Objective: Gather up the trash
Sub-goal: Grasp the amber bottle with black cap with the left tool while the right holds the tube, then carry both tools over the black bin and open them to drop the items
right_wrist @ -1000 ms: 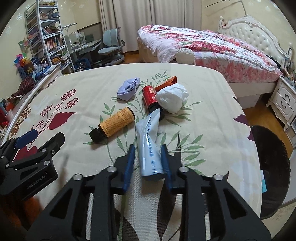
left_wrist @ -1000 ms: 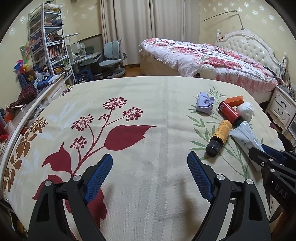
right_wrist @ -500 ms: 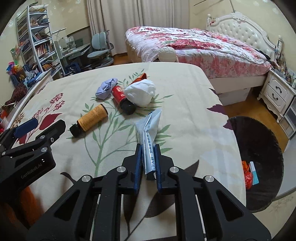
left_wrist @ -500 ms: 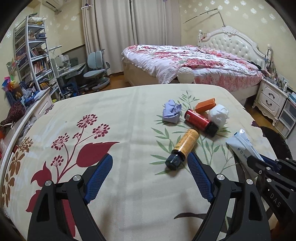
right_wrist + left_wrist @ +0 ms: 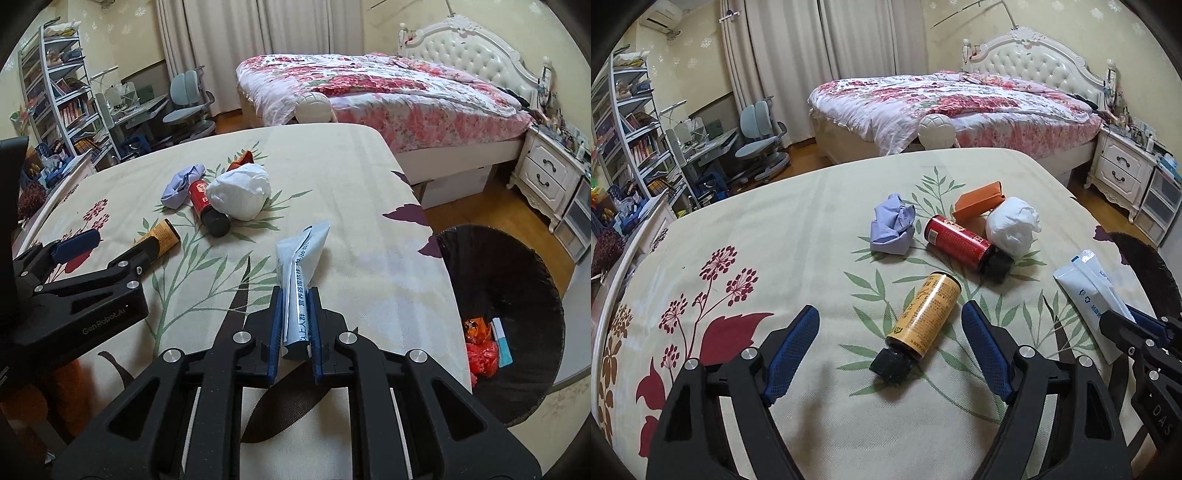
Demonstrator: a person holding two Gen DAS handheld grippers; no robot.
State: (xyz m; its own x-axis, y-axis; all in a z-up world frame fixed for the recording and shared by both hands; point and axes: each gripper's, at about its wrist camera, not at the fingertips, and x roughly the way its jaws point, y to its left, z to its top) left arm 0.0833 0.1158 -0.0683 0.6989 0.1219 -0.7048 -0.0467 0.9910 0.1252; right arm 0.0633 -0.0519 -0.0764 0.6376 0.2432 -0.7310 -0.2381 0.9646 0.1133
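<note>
My right gripper is shut on a white tube with blue print and holds it above the table's right part; the tube also shows in the left wrist view. My left gripper is open, with the yellow bottle with a black cap lying between its fingertips. Beyond lie a red bottle, a crumpled lilac paper, a white paper wad and an orange packet. A black-lined trash bin stands on the floor right of the table, with trash inside.
The table wears a cream cloth with flower prints. A bed and a white nightstand stand behind. A bookshelf and a desk with a chair are at the left.
My right gripper closed on the tube and lifted it toward the table's right edge near the bin. My left gripper moved right, bringing the yellow bottle between its fingers.
</note>
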